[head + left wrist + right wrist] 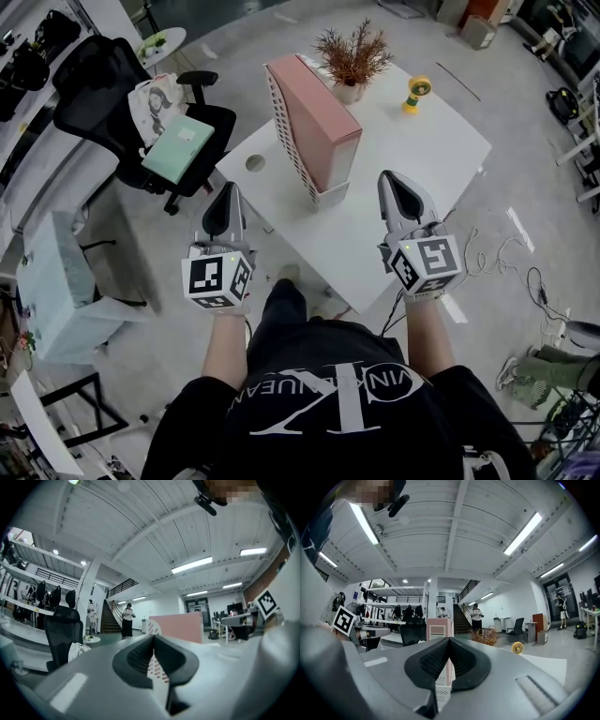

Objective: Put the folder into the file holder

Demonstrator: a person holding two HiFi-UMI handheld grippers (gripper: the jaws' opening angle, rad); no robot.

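A pale green folder lies on the seat of a black office chair left of the white table. The pink file holder with a white perforated side stands upright on the table; it also shows as the pink file holder and as the file holder end-on. My left gripper is held off the table's near left edge, shut and empty. My right gripper hovers over the near right edge, jaws shut with nothing between them. Both point towards the holder.
A dried plant in a pot and a small yellow object stand at the table's far side. A white bag leans on the chair back. A pale blue cabinet stands at the left; cables trail on the floor at the right.
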